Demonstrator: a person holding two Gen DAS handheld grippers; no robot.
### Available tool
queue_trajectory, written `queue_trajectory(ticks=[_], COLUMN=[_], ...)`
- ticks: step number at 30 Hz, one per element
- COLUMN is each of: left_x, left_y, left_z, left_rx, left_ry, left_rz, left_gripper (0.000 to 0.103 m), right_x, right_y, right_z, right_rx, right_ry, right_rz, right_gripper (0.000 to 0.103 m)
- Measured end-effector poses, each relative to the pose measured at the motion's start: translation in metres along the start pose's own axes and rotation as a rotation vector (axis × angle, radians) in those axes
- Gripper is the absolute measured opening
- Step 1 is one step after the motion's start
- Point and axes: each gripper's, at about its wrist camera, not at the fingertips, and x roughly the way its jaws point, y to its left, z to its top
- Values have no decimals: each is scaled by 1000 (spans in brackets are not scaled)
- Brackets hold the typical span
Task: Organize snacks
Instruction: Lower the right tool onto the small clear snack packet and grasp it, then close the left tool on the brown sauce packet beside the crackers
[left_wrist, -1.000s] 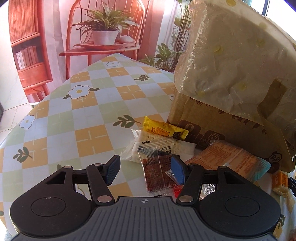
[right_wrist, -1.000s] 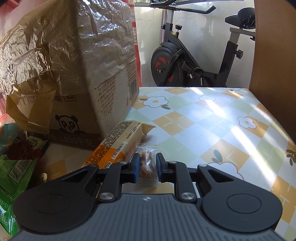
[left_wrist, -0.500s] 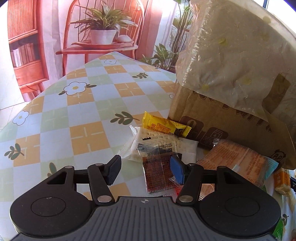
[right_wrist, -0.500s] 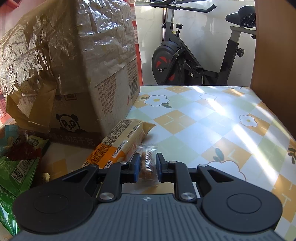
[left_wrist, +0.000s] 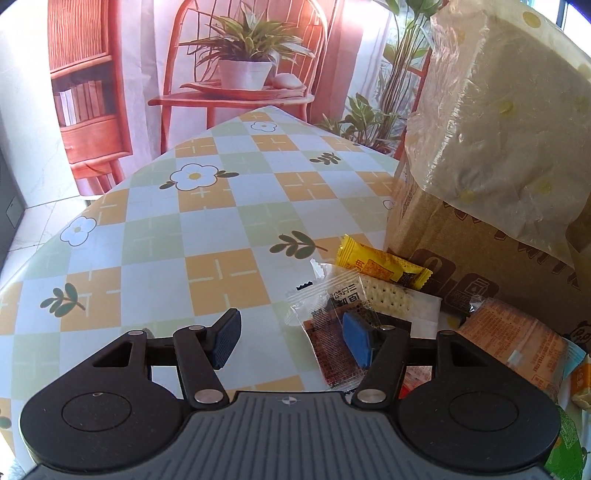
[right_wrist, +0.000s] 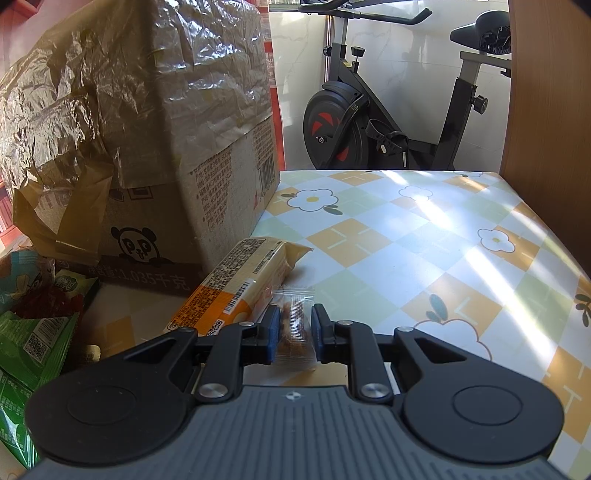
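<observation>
The right gripper has its jaws drawn narrow on a small clear-wrapped brown snack, the blue pads pressing its sides; whether it is lifted clear of the checked floral tablecloth cannot be told. Just to its left lies a long orange-and-cream biscuit pack, its far end against the tall cardboard box with a panda print, which is draped in crinkled plastic film. Green snack bags crowd the table's near left edge in that view.

The left gripper stands wide and holds nothing. Its right pad hangs over a clear packet of dark brown snack, but the left pad is well apart from it over bare cloth, so the jaws are off to one side of the packet, not around it. Beyond the packet lie a white cracker pack and a yellow wrapped bar, both close to the foot of the box; an orange pack lies to the right.

By my judgement the sorting is at an early stage: one small piece is in hand, while most snacks lie loose and mixed at the box's base. No tidy group or filled container shows, and where the snacks belong is not evident.
</observation>
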Motion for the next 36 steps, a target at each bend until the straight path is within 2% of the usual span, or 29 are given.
queue_trajectory(ticks=[4,7,11,14,18,29,36], left_x=[-5,0,8,5,2,-11,-27], left_y=[-6,-11,-16,-16,-10,3,18], left_z=[0,0,-6,-9,-14,-21,-22], left_rx=[-25,-61,-105,-98,-99,26,-102], left_ry=[-12,12,28,23,30,88,104], left_rz=[-69,-90,-60,-53,-51,5,-22], left_gripper=[63,63,64,64,70,69,69], right_x=[0,0,0,1,1,1,2], right_y=[0,0,0,0,0,1,1], right_z=[0,0,0,-1,-1,-1,-1], right_rx=[0,0,0,1,1,3,4], right_ry=[0,0,0,-1,0,-1,-1], right_rz=[0,0,0,0,0,2,4], right_gripper=[20,20,20,20,20,20,20])
